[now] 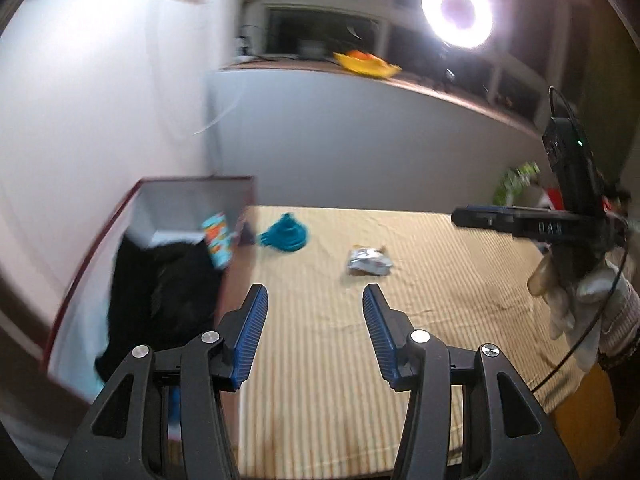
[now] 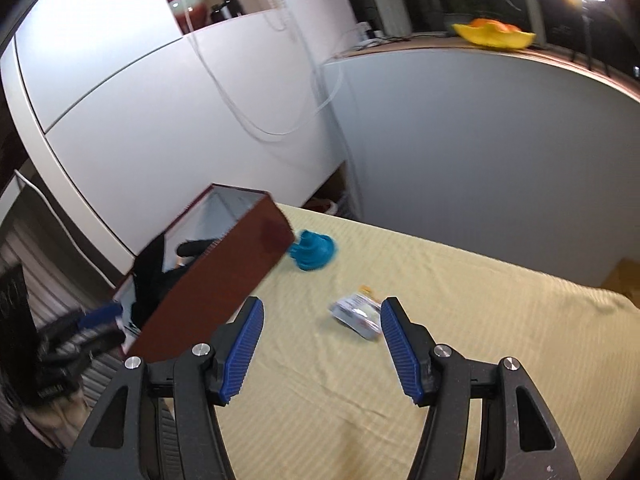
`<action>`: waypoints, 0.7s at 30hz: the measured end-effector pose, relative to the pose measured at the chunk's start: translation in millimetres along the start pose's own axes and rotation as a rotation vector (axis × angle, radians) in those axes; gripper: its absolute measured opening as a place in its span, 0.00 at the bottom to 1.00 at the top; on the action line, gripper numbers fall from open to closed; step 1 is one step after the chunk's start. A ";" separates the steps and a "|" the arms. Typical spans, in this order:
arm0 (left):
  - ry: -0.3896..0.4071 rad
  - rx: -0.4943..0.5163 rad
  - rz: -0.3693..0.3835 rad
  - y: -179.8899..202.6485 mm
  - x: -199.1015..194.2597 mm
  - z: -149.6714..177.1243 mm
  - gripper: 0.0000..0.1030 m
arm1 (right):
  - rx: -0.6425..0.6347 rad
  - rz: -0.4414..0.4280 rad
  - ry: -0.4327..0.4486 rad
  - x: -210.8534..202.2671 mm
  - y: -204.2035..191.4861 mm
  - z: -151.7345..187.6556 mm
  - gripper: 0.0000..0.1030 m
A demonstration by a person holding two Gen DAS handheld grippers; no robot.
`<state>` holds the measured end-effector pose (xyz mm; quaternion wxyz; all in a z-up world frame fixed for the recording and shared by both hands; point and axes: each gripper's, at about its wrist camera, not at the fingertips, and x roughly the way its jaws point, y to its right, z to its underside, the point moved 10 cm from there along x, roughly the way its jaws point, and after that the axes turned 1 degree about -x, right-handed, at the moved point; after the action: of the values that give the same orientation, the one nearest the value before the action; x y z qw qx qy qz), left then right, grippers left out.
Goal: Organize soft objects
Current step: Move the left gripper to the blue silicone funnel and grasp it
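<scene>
A dark red box (image 1: 100, 240) with a white inside stands at the table's left edge; it also shows in the right wrist view (image 2: 224, 280). It holds black cloth (image 1: 160, 296) and a patterned packet (image 1: 218, 242). A teal soft object (image 1: 286, 234) lies on the table beside the box, also seen from the right (image 2: 314, 250). A silver packet (image 1: 368, 262) lies mid-table, just ahead of my right gripper (image 2: 358, 316). My left gripper (image 1: 314, 300) is open and empty above the table's near part. My right gripper (image 2: 322, 312) is open and empty.
The table has a yellow striped cloth (image 1: 440, 300). A grey partition wall (image 1: 360, 140) stands behind it with a yellow bowl (image 1: 366, 63) on its ledge. A ring light (image 1: 456, 12) glares at top right. The other hand-held gripper (image 1: 560, 220) shows at right.
</scene>
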<state>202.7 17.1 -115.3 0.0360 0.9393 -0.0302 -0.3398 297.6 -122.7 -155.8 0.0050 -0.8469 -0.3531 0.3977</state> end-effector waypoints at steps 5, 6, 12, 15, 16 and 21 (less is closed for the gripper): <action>-0.108 0.046 0.006 16.7 47.9 -39.4 0.47 | 0.041 0.012 0.007 -19.7 22.1 18.6 0.55; -0.123 0.042 0.008 18.3 55.6 -45.1 0.47 | 0.058 0.006 0.008 -24.6 26.7 22.8 0.55; -0.222 -0.101 -0.001 12.7 128.5 -73.7 0.47 | 0.109 -0.019 0.023 -42.9 44.3 41.1 0.55; -0.254 -0.184 -0.034 -2.8 163.7 -75.2 0.37 | 0.106 -0.030 0.020 -46.5 46.0 49.7 0.55; -0.282 -0.227 -0.031 -8.2 178.2 -72.0 0.35 | 0.102 -0.028 0.023 -48.3 46.3 53.2 0.55; -0.328 -0.244 -0.118 -27.0 218.8 -63.4 0.25 | 0.091 -0.045 0.031 -56.5 47.7 67.3 0.46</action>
<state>412.0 29.2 -208.3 0.1239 0.8603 0.0609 -0.4907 255.8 -210.9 -177.7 0.0581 -0.8435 -0.3536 0.4002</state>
